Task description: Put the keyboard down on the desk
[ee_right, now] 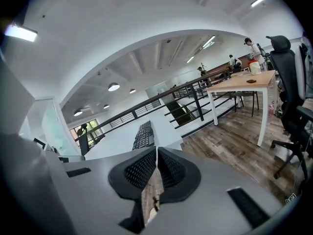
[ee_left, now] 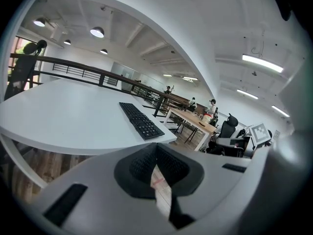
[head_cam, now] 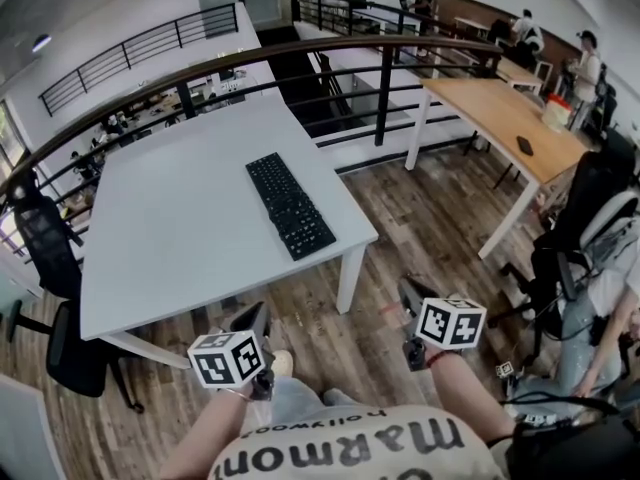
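Note:
A black keyboard (head_cam: 289, 204) lies flat on the white desk (head_cam: 170, 228), near its right front corner; it also shows in the left gripper view (ee_left: 141, 121) and the right gripper view (ee_right: 143, 135). Both grippers are held back from the desk, over the wooden floor in front of the person. My left gripper (head_cam: 252, 320) is shut with nothing between its pads (ee_left: 145, 162). My right gripper (head_cam: 412, 293) is also shut and empty, its jaws touching (ee_right: 156, 164). Neither touches the keyboard.
A wooden table (head_cam: 505, 118) stands to the right, with office chairs (head_cam: 590, 208) beside it. A black chair (head_cam: 50, 248) sits left of the desk. A dark railing (head_cam: 300, 63) runs behind the desk. People stand in the far background.

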Demonstrator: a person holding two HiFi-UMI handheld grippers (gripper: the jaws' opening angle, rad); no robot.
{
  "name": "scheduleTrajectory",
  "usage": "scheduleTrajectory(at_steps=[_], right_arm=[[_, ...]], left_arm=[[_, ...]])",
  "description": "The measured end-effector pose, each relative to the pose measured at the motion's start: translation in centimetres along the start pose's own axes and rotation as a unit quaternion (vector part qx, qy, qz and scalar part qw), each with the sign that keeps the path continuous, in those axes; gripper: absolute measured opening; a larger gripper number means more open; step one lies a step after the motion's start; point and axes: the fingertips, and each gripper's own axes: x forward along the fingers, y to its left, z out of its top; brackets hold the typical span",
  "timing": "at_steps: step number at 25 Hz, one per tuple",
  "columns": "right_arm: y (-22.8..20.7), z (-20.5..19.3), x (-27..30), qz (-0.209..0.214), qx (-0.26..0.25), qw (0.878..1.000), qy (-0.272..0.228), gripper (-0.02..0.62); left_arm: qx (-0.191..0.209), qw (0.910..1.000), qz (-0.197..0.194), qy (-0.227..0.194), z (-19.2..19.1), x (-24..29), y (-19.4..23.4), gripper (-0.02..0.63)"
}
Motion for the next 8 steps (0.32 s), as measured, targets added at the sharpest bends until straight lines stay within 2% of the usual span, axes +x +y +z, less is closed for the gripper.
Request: scheduleTrajectory(at_steps=[8], right_arm=[[0.61,0.42,0.2,0.002,0.002,1.0,-0.005,0.043]], left_arm=[[-0.003,1.0,0.004,-0.001,0.46,0.01,1.02,0.003]])
